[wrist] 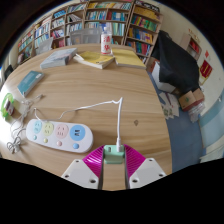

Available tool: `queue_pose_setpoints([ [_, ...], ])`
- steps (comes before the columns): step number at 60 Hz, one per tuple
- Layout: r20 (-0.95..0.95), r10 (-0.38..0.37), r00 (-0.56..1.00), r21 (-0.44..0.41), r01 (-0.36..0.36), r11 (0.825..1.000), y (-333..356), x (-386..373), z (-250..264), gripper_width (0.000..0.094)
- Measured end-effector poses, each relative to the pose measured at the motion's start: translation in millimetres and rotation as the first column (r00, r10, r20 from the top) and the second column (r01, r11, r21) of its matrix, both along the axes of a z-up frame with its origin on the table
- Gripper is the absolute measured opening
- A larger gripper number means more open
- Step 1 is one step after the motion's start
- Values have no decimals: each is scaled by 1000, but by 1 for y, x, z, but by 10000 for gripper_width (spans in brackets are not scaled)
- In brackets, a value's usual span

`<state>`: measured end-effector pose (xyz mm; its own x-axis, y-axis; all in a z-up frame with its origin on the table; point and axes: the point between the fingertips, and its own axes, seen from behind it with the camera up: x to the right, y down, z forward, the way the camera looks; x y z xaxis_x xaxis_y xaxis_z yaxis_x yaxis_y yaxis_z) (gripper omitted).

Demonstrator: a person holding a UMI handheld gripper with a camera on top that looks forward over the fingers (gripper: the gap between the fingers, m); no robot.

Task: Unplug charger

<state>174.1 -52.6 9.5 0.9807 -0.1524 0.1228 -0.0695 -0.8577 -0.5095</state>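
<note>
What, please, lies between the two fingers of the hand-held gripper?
In the gripper view, the green charger sits between the fingers of the hand-held gripper, its white cable running toward the power strip.
</note>
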Motion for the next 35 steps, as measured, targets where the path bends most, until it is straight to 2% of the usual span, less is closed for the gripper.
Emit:
queue_pose_setpoints([
  [3, -31, 25, 999, -37, -26, 999, 1, 1, -4, 304],
  [14, -99, 157, 983, -15, -159, 987, 25, -2, -10, 373],
  [16, -116, 172, 978, -10, -175, 985, 26, -3, -9, 443],
  [20, -152, 206, 967, 21, -206, 978, 28, -8, -6, 748],
  [23, -182, 223, 958, 45, -219, 975, 25, -10, 1, 859],
  [26, -209, 225, 952, 66, -215, 974, 24, -10, 3, 817],
  [35, -245, 215, 945, 132, -187, 974, 3, 10, 29, 836],
])
